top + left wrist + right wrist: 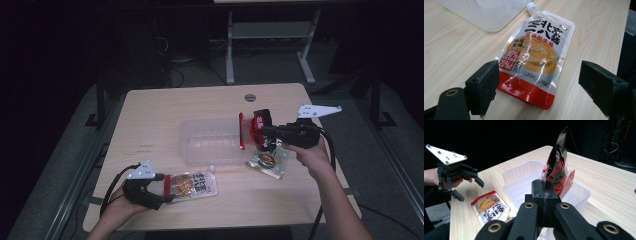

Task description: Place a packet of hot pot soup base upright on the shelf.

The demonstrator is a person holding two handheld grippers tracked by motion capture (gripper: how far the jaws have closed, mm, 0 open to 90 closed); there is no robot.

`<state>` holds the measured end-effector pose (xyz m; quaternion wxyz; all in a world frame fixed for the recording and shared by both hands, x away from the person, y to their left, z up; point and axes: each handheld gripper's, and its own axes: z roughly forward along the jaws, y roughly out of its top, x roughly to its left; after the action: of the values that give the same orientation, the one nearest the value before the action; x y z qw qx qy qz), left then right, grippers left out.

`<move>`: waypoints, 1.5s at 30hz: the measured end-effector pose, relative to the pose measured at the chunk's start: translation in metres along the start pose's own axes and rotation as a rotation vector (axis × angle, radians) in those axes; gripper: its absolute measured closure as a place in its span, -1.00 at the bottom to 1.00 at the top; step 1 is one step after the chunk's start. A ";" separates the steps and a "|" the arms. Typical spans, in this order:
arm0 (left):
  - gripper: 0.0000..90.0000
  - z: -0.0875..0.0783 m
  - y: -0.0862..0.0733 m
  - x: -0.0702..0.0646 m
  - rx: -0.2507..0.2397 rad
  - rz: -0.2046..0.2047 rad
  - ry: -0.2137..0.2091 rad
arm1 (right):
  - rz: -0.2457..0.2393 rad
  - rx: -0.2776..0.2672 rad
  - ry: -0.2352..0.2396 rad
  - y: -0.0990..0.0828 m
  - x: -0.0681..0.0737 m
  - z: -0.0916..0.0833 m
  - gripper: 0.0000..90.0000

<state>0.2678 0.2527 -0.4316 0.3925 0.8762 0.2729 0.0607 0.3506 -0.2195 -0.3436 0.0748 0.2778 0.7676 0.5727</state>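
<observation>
Over the clear tub's (210, 141) right rim, the right gripper (263, 133) pinches a red-and-black packet (252, 127), jaws clamped tight on its edge. Near the table's (150, 115) front edge the left gripper (162, 192) stands wide open (nothing squeezed), straddling the sauce pouch's (536, 60) red bottom end, bare wood on both sides

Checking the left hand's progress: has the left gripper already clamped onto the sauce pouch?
No, the left gripper stands open, its jaws either side of the sauce pouch lying flat.
</observation>
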 end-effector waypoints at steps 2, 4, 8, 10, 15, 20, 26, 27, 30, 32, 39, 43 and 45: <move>-0.63 0.000 0.000 0.000 0.001 0.000 0.000 | 0.002 0.006 -0.008 -0.001 -0.001 0.001 1.00; -0.63 0.000 0.000 0.000 0.002 0.000 0.000 | 0.010 0.008 -0.011 -0.004 -0.003 0.003 1.00; -0.63 0.000 0.000 0.001 0.006 0.003 -0.001 | 0.026 0.009 -0.013 -0.009 -0.005 0.006 1.00; -0.63 0.000 0.000 0.000 0.006 -0.002 -0.003 | 0.039 0.014 -0.015 -0.014 -0.008 0.009 1.00; -0.63 0.001 -0.001 0.000 0.007 -0.003 -0.004 | 0.045 0.028 -0.017 -0.016 -0.009 0.014 1.00; -0.63 0.000 -0.001 0.000 0.007 -0.004 -0.007 | 0.046 0.033 -0.016 -0.017 -0.009 0.019 1.00; -0.63 0.001 -0.002 0.001 0.005 -0.011 -0.012 | 0.067 0.022 -0.009 -0.028 -0.010 0.029 1.00; -0.63 0.001 -0.002 0.001 0.005 -0.011 -0.012 | 0.067 0.022 -0.009 -0.028 -0.010 0.029 1.00; -0.63 0.001 -0.002 0.002 0.006 -0.015 -0.011 | 0.093 0.019 0.001 -0.037 -0.010 0.036 1.00; -0.63 0.001 -0.002 0.002 0.005 -0.018 -0.011 | 0.085 0.028 -0.006 -0.037 -0.010 0.038 1.00; -0.63 0.001 -0.003 0.002 0.012 -0.021 -0.011 | 0.091 0.046 -0.013 -0.040 -0.010 0.048 1.00; -0.63 0.003 -0.003 0.002 0.017 -0.020 -0.015 | 0.093 0.052 -0.023 -0.041 -0.012 0.052 1.00; -0.63 0.003 -0.003 0.002 0.021 -0.019 -0.016 | 0.092 0.053 -0.027 -0.041 -0.012 0.053 0.99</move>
<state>0.2694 0.2537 -0.4361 0.3860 0.8782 0.2786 0.0470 0.3696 -0.1894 -0.4015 0.0514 0.3223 0.7680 0.5510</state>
